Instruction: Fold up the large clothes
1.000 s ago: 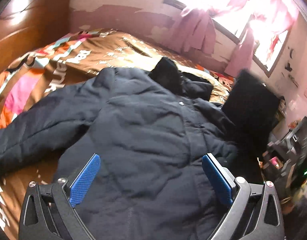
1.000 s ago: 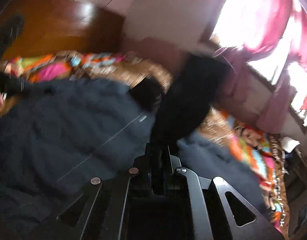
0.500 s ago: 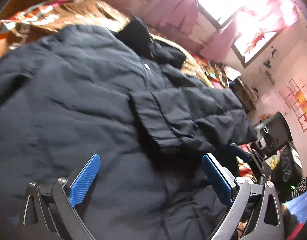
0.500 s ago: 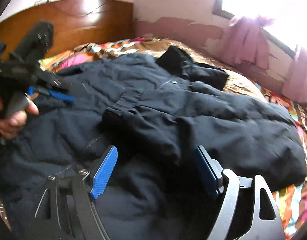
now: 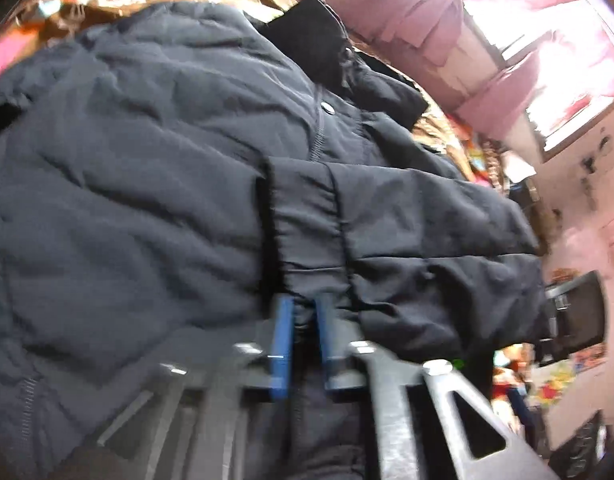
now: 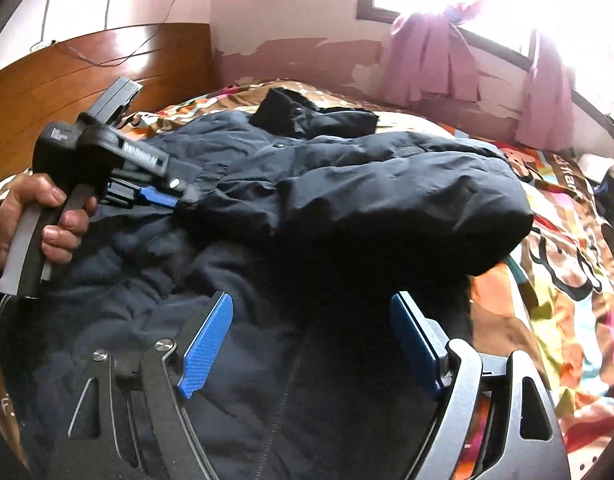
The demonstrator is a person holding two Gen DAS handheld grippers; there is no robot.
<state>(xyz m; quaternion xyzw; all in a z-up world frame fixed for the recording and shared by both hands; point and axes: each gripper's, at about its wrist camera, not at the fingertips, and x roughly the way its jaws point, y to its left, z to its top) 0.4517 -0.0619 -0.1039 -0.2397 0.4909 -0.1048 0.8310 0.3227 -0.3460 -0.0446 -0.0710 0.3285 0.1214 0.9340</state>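
Observation:
A dark navy padded jacket [image 6: 267, 184] lies front up on the bed, black collar [image 5: 311, 40] at the far end. Its right sleeve [image 6: 387, 200] is folded across the chest, with the gathered cuff [image 5: 303, 216] near the middle seam. My left gripper [image 5: 305, 320] is shut on the fabric at the cuff's near edge, pinched between the blue pads. In the right wrist view a hand [image 6: 39, 216] holds that left gripper [image 6: 159, 200] at the sleeve end. My right gripper [image 6: 311, 344] hangs open over the jacket's lower front, nothing between its fingers.
The bed has a colourful patterned cover [image 6: 555, 280] and a wooden headboard [image 6: 107, 68] at the far left. Pink curtains [image 6: 431, 64] hang at a bright window on the far wall. Cluttered furniture and a dark screen [image 5: 575, 316] stand beside the bed's right edge.
My left gripper moved in low over the jacket and closed on the cuff. My right gripper, shut on the sleeve a second ago, opened and drew back, leaving the sleeve across the chest.

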